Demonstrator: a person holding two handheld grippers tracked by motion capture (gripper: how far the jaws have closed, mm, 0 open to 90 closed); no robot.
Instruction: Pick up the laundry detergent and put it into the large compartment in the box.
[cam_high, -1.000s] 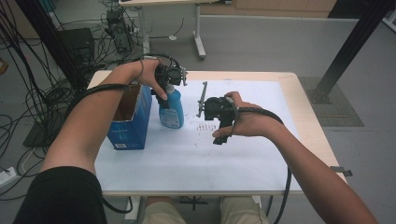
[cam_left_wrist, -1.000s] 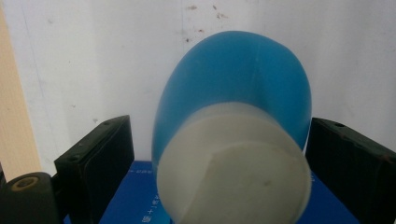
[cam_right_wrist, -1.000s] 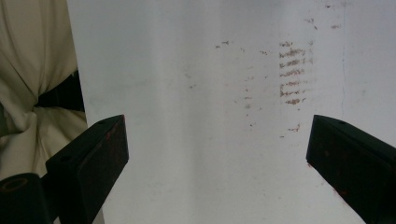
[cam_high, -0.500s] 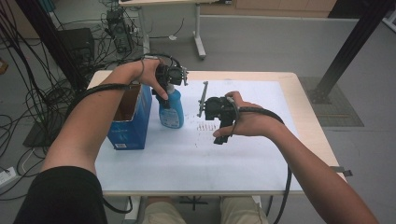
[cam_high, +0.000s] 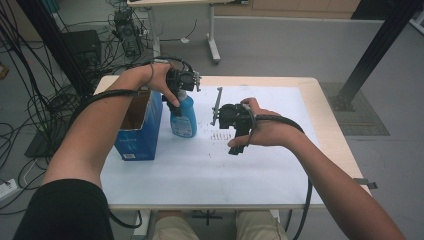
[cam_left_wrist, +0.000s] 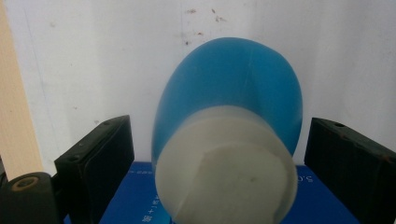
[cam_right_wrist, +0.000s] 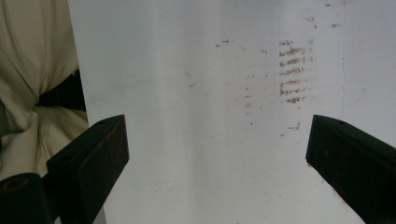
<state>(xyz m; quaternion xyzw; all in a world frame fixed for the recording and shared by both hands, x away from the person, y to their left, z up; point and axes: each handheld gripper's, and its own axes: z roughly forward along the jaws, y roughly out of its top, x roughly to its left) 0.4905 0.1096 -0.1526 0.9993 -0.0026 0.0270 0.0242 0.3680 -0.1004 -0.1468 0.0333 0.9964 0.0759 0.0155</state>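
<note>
Two hand-held grippers, one blue bottle, one blue box, one white-topped table.

Left gripper (cam_high: 181, 85): upper left of centre in the high view, poised directly over the bottle, pointing down. In the left gripper view its jaws stand wide on either side of the bottle's white cap (cam_left_wrist: 227, 165); a gap shows between each pad and the cap, so nothing is gripped.

Right gripper (cam_high: 231, 116): centre of the high view, held above bare tabletop. In the right gripper view its jaws are spread wide with nothing between them but the white surface and a patch of brownish scuff marks (cam_right_wrist: 292, 70).

Blue bottle (cam_high: 183, 117): upright on the table, upper left of centre, just right of the box and under the left gripper.

Blue box (cam_high: 141, 129): open-topped carton, left part of the table, just beside the bottle; whether they touch cannot be told.

Table (cam_high: 210, 172): white sheet over a pale wooden top, centre of frame.
</note>
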